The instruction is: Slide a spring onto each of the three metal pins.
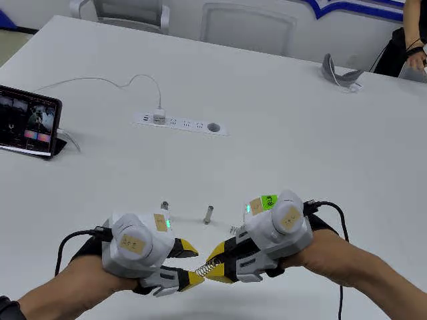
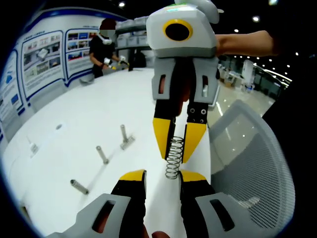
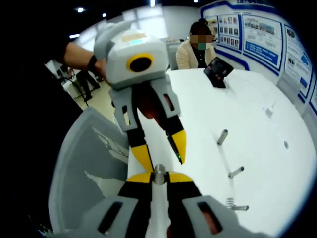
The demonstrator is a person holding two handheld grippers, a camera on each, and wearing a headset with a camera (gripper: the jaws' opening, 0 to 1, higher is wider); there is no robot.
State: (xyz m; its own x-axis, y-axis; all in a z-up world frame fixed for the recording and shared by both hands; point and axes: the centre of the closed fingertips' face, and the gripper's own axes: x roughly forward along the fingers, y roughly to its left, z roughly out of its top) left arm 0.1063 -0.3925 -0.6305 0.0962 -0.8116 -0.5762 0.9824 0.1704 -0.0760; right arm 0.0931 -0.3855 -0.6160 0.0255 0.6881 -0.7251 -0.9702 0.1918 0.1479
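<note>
Left gripper view — spring [image 2: 172, 166], likely light, flexible, prone to flicking away: right claw [image 2: 177, 148] is clamping one end, the other is reaching into the parted left claw [image 2: 162, 174]; grip best near an end, bore free — pins [image 2: 102, 154] are sitting on the tabletop [image 2: 74, 124]

Left claw [image 1: 192, 263] parted, right claw [image 1: 215, 265] pinched tight; pointing at each other, tips nearly touching.
</note>
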